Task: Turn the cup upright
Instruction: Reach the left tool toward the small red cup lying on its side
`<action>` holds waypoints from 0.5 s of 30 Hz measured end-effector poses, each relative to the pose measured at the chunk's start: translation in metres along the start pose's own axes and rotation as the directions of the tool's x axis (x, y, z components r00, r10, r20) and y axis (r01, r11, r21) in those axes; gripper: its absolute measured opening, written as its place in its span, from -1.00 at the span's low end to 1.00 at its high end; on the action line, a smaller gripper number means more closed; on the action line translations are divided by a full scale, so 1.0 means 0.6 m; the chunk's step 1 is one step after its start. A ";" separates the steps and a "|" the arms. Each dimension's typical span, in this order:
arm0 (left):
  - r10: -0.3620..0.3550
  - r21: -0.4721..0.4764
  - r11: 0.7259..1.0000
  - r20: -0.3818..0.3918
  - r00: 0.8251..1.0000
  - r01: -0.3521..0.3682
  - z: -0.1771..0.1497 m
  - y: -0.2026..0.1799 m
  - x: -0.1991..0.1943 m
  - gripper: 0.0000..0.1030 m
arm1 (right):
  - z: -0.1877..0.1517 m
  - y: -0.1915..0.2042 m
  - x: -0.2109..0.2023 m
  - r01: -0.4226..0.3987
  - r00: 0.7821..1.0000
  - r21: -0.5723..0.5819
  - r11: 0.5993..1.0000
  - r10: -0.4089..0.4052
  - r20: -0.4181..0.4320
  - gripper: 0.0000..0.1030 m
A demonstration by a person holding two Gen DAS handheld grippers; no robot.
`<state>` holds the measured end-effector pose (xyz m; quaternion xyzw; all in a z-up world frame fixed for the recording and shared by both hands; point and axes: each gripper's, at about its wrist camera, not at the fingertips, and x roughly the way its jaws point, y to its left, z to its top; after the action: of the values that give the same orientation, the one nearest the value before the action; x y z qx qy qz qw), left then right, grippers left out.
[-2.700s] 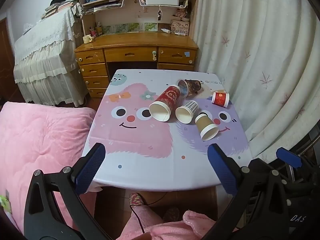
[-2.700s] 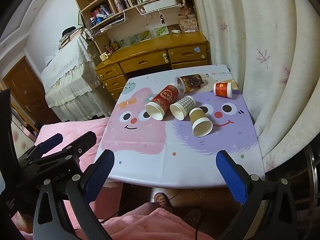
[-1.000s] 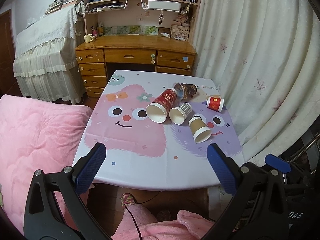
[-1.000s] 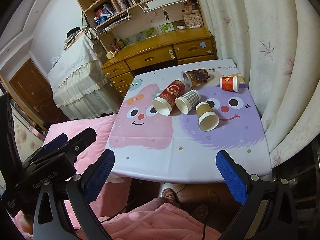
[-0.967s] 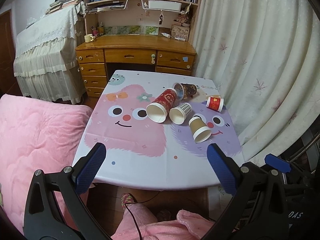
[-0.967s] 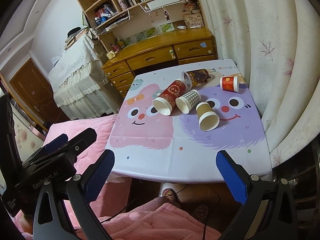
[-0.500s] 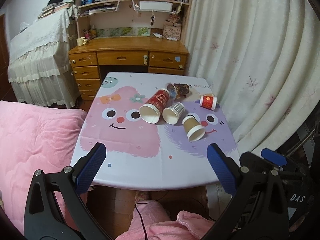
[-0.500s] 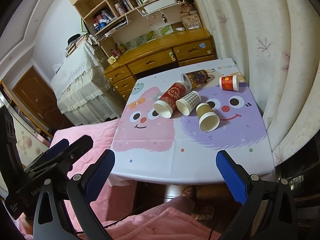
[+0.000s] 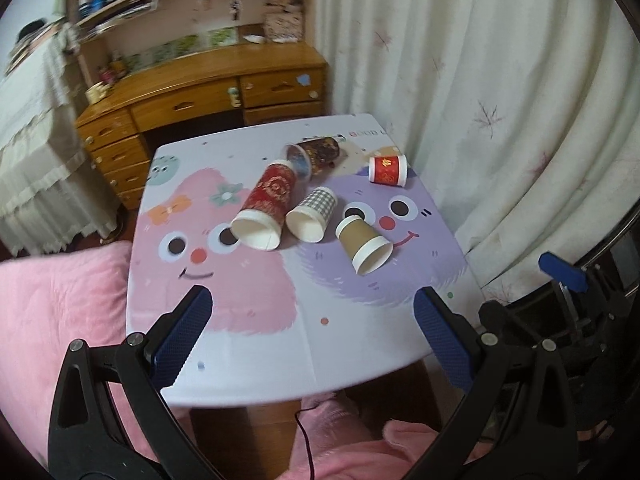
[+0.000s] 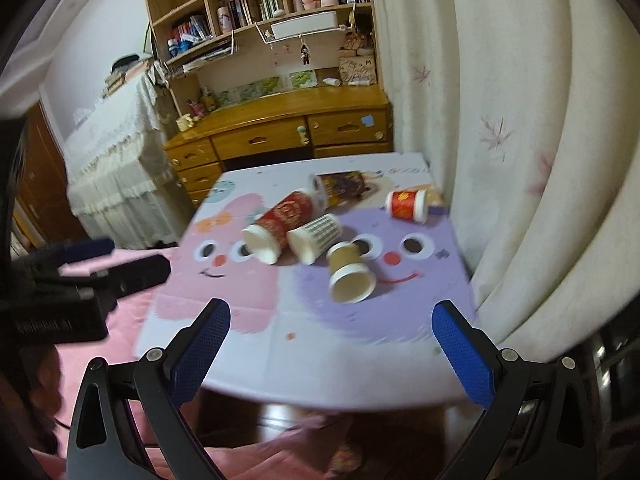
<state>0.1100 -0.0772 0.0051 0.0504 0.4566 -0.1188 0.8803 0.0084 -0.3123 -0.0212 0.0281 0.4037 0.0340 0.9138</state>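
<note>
Several paper cups lie on their sides on the cartoon-print table (image 9: pixel 256 320): a tall red cup (image 9: pixel 266 206), a checked cup (image 9: pixel 312 216), a brown cup (image 9: pixel 364 244), a dark patterned cup (image 9: pixel 316 154) and a small red cup (image 9: pixel 388 170). They also show in the right wrist view: the tall red cup (image 10: pixel 280 220), checked cup (image 10: pixel 316 236), brown cup (image 10: pixel 348 272), dark cup (image 10: pixel 340 188), small red cup (image 10: pixel 408 206). My left gripper (image 9: pixel 312 320) is open and empty over the table's near edge. My right gripper (image 10: pixel 330 340) is open and empty, near the front edge.
A cream curtain (image 9: pixel 500 100) hangs close along the table's right side. A wooden desk with drawers (image 9: pixel 208 100) and bookshelves stands behind the table. A pink blanket (image 9: pixel 52 300) lies to the left. The left gripper's body (image 10: pixel 80 280) shows at the right view's left.
Both grippers have moved forward toward the table and the cups look larger. The right view has swung lower and closer. The cups have not moved.
</note>
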 end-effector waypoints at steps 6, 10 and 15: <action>0.028 0.233 0.972 -0.055 0.998 -0.015 0.114 -0.041 0.128 0.95 | 0.046 -0.021 0.098 0.094 0.996 -0.122 0.988 -0.094 0.002 0.99; 0.033 0.408 0.913 -0.065 0.997 -0.003 0.189 -0.092 0.224 0.95 | 0.076 -0.035 0.182 0.143 0.989 -0.194 0.971 -0.146 -0.001 0.99; 0.016 0.603 0.797 -0.085 0.996 0.039 0.259 -0.168 0.346 0.95 | 0.107 -0.058 0.309 0.194 0.978 -0.302 0.933 -0.207 -0.012 0.99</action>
<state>0.3225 -0.2395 -0.0723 0.3307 0.4326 -0.2611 0.7971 0.1818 -0.3328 -0.1171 -0.1527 0.4146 0.0021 0.8971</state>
